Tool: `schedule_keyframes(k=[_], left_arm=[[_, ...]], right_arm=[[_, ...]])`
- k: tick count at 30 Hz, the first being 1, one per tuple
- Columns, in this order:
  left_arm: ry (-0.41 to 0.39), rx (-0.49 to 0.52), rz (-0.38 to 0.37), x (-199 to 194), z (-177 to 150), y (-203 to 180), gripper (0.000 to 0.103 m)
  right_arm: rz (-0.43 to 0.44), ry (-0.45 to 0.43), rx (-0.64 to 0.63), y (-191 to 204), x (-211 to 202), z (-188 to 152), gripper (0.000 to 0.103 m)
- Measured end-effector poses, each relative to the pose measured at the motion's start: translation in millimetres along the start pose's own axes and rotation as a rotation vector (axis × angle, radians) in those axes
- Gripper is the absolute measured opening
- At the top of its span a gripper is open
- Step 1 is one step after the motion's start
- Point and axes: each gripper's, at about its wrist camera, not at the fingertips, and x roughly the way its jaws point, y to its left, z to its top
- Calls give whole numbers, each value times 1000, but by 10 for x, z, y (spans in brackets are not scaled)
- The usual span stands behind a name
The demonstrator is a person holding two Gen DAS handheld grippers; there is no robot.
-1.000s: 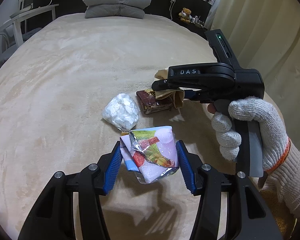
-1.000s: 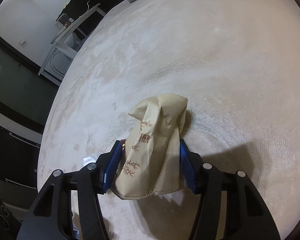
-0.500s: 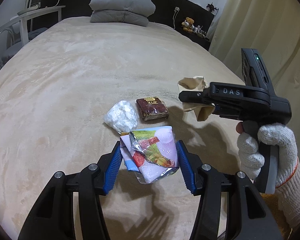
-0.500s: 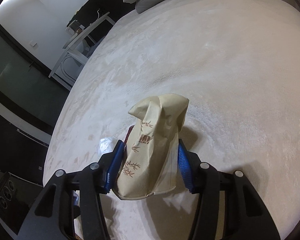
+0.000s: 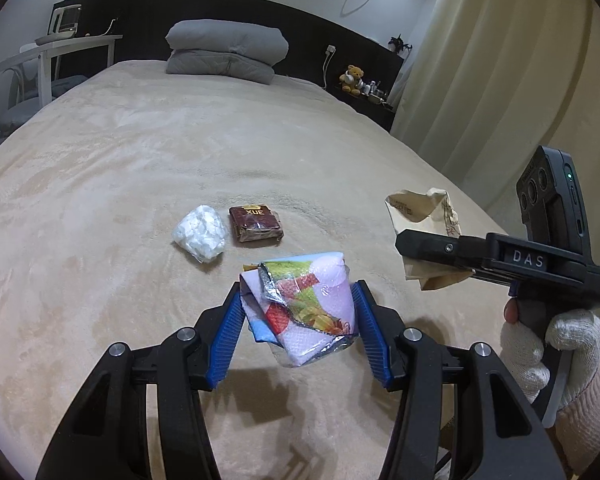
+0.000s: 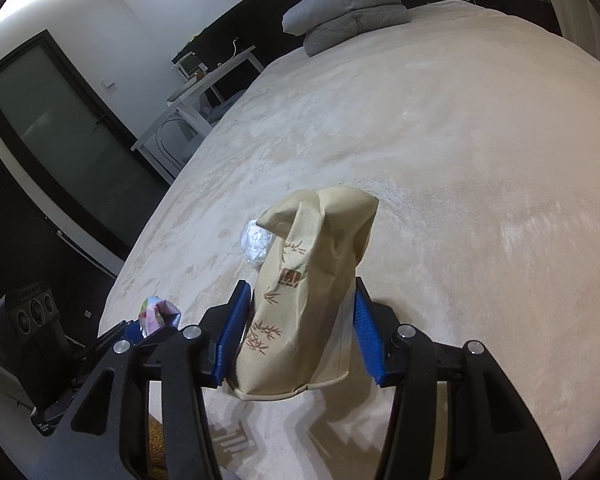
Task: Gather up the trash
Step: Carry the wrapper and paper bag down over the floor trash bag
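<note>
Gripping a colourful wrapper (image 5: 304, 312), the left gripper (image 5: 298, 334) sits nearer the white wad (image 5: 199, 237) and brown packet (image 5: 256, 224) than the right gripper (image 6: 298, 338), whose jaws, just closing, clamp a paper bag (image 6: 308, 300).

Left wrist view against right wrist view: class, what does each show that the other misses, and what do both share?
Only the left wrist view shows the brown packet lying on the bed and the gloved hand. Only the right wrist view shows the dark door. Both show the colourful wrapper in the left gripper, the beige paper bag in the right gripper, the white wad and the grey pillows.
</note>
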Motion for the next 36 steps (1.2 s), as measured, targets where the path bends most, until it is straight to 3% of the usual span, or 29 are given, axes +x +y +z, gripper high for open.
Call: schedule_keyframes(k=[18,36], left_arm=[[-78,29,-65,-575,-859,-512,53],[-104,38,-45,-1106,-1608,-906,53]], right_arm=[[7,-96,-128,187,-832,-1106,50],[25,-127,-122,196,-1425,-1996,50]])
